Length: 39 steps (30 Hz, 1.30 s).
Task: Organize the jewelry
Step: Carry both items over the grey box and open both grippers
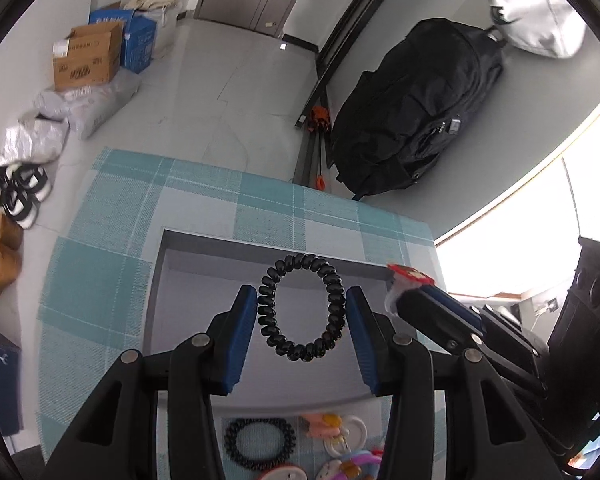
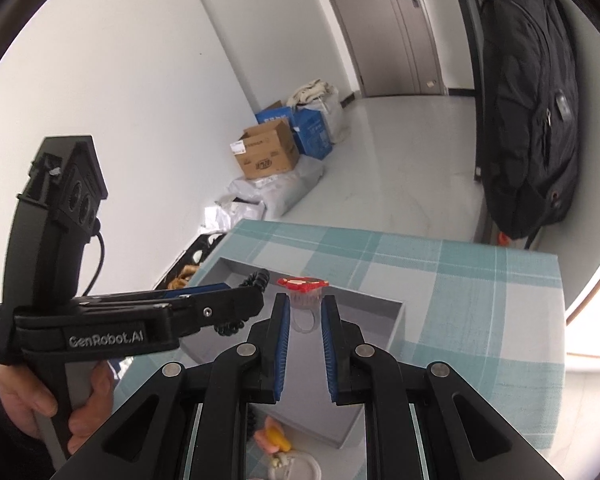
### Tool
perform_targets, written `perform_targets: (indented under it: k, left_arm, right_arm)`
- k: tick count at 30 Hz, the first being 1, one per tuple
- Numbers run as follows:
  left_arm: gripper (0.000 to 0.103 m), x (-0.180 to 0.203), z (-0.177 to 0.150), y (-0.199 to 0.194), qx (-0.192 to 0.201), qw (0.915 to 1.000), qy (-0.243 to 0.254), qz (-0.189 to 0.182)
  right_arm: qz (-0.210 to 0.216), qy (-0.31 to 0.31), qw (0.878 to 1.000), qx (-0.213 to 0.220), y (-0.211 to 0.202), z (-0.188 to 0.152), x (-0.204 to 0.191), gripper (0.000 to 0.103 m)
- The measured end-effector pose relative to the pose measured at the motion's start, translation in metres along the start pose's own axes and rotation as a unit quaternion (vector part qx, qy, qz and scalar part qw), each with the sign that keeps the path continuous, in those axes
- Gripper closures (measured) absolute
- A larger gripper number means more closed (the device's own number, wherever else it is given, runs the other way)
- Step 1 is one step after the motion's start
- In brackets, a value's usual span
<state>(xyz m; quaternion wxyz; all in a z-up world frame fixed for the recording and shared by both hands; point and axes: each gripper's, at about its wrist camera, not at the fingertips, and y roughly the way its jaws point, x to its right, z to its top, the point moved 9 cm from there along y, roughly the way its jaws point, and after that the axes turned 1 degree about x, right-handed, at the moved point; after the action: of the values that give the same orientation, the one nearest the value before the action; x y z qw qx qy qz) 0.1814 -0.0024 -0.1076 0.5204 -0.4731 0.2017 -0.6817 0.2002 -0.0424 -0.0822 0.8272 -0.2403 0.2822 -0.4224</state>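
The left claw [image 1: 302, 312] holds a black spiral coil hair tie [image 1: 303, 307] between its blue-padded fingers [image 1: 246, 320], the loop pinched at both sides and hanging above the shallow grey rectangular tray [image 1: 162, 300]. The tray lies on the worktop, covered by a teal-and-white checked cloth [image 1: 112, 216], its far wall near the far edge of the worktop. The right claw [image 2: 304, 312] grips a clear plastic toy ring with a red top [image 2: 303, 296], its pads closed on the ring's band, also above the tray [image 2: 380, 312]; in the left wrist view this ring [image 1: 410, 276] sits just right of the hair tie. Toward the near edge of the worktop, outside the tray, lie a second black spiral hair tie [image 1: 259, 444] and a cluster of small pastel plastic trinkets [image 1: 340, 436]. A large black backpack [image 1: 416, 108] stands on the floor beyond the worktop's far right corner, and cardboard boxes [image 1: 88, 58] stand against the wall.
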Motion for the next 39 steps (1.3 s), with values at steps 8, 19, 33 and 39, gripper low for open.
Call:
perform_targets:
  k: [8, 19, 33, 39]
  left_arm:
    - [0.06, 0.003, 0.0, 0.016, -0.02, 0.9996, -0.008, -0.016]
    - [0.026, 0.008, 0.009, -0.002, 0.012, 0.9982, -0.012, -0.057]
    - [0.026, 0.007, -0.002, -0.031, 0.072, 0.9948, 0.051, 0.051]
    - [0.026, 0.005, -0.011, -0.044, 0.081, 0.9925, 0.054, 0.074]
  right_arm:
    - [0.0, 0.015, 1.0, -0.012, 0.013, 0.0, 0.008, 0.086]
    - [-0.008, 0.007, 0.998, 0.056, -0.025, 0.011, 0.013, 0.03]
    - [-0.031, 0.001, 0.996, 0.086, -0.049, 0.008, 0.005, 0.0]
    - [-0.045, 0.003, 0.995, 0.095, -0.065, 0.001, 0.004, 0.0]
